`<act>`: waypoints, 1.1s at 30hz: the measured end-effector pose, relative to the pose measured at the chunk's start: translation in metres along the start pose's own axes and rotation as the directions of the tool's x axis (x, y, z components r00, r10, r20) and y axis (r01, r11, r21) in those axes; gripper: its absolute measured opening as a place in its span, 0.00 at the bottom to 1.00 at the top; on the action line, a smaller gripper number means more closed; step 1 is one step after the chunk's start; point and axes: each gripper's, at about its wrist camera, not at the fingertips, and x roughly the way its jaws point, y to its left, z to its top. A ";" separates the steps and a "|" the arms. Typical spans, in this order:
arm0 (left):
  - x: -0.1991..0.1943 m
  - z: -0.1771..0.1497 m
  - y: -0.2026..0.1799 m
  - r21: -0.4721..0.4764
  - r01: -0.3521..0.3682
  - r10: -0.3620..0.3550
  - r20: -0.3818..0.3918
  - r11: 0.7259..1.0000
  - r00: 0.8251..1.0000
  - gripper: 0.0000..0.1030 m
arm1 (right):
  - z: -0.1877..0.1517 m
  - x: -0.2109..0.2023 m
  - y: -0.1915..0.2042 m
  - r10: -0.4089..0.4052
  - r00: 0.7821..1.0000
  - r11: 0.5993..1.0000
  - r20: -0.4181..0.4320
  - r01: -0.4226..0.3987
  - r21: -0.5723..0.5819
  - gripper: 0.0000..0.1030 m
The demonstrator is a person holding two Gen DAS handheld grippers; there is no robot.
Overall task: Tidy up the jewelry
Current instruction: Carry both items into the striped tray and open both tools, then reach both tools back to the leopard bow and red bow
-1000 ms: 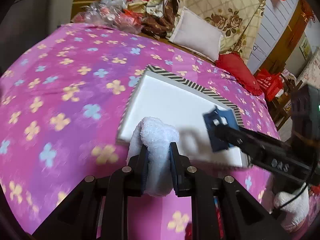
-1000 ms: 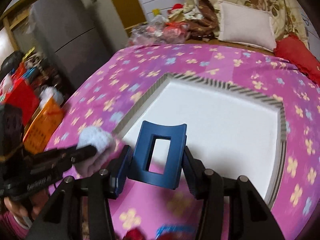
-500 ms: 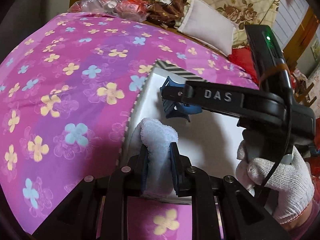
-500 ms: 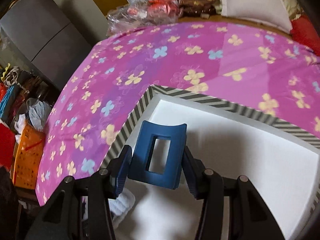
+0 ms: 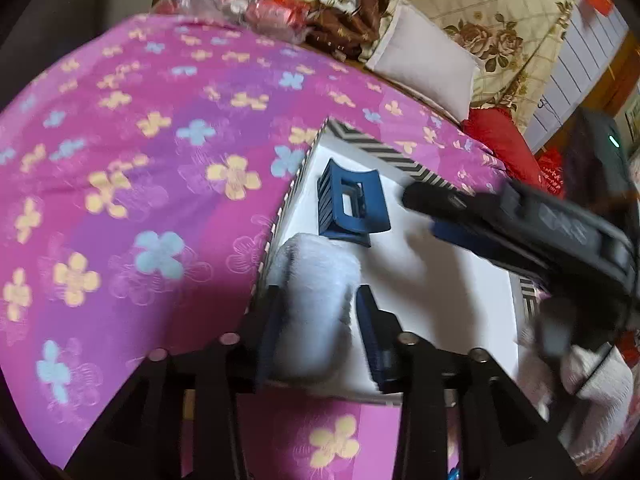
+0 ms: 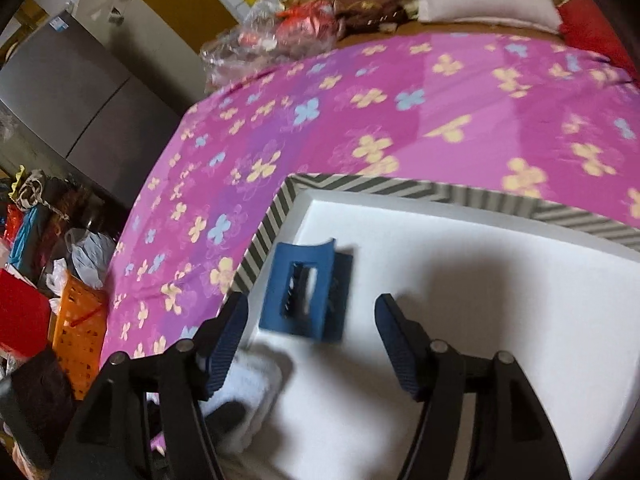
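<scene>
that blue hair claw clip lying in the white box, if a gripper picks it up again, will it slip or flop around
The blue claw clip looks like hard moulded plastic, so it is probably stiff and light, not floppy. Its smooth curved back may slip unless gripped across its flat sides. Lying flat in the striped box, it seems unlikely to roll.

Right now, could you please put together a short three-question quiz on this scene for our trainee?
1. True or false: the blue hair claw lies inside the striped-edged box.
2. Which item sits between the jaws of the left gripper? A) fluffy white scrunchie B) red pillow C) orange basket
3. Fill in: the jaws of the right gripper are ____, with nothing clamped between them.

Key:
1. True; it rests on the white floor near the box's corner.
2. A; the jaws have just been opening, and the pads look eased off its sides.
3. Open; they have just been opening, and the claw lies free ahead of them.
</scene>
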 end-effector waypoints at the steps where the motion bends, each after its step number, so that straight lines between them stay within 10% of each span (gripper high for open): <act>1: -0.005 -0.001 -0.002 0.011 -0.009 0.009 0.014 1.000 1.000 0.45 | -0.007 -0.013 -0.001 0.005 1.000 1.000 0.012 -0.004 -0.006 0.67; 13: -0.080 -0.045 -0.022 0.098 -0.131 0.117 0.131 0.987 0.984 0.47 | -0.118 -0.139 0.006 -0.080 0.982 0.986 0.170 0.103 -0.131 0.74; 33: -0.146 -0.151 -0.049 0.168 -0.226 0.192 0.197 0.960 0.962 0.47 | -0.242 -0.186 0.030 -0.065 0.987 0.971 0.148 0.097 -0.219 0.74</act>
